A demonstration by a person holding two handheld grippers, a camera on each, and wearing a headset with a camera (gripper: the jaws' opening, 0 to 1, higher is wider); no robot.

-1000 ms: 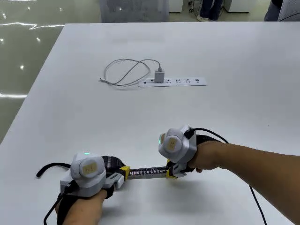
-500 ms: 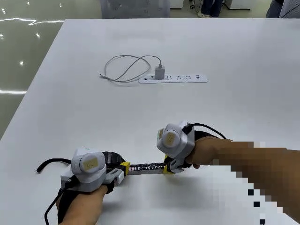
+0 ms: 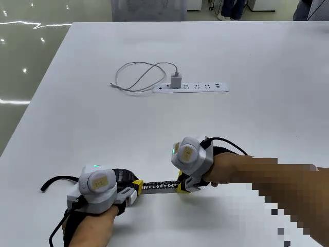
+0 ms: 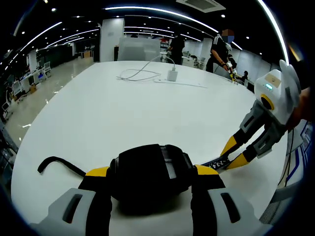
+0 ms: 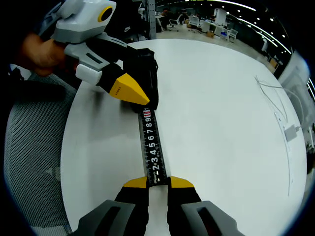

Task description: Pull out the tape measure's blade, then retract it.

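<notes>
From above, most of the tape measure case (image 4: 150, 174) is hidden under the body of the left gripper (image 3: 132, 189), with just a dark curve of it peeking out. Its black wrist strap (image 3: 51, 181) trails off to the left over the white table (image 3: 247, 62). The left gripper view shows it better. The two yellow-tipped jaws are closed against either side of the black case, which sits on the tabletop at the near edge of the table. The hand holding this gripper is cut off at the bottom of the head view, low and close to the person's body. From the case a short length of blade (image 5: 150, 147) runs right, flat just above the surface, with printed numbers facing up. I cannot make out its end hook, because the jaws of the right gripper (image 5: 158, 183) are pinched together over the tip. That gripper is angled down and leftward toward the case, and the hand behind it is wrapped around the handle, with the forearm reaching in from the right edge. Farther back on the table, well apart from all this, lies a looped white cable (image 3: 136, 77), then a white charger (image 3: 176, 81) plugged into a white power strip (image 3: 193, 87).
</notes>
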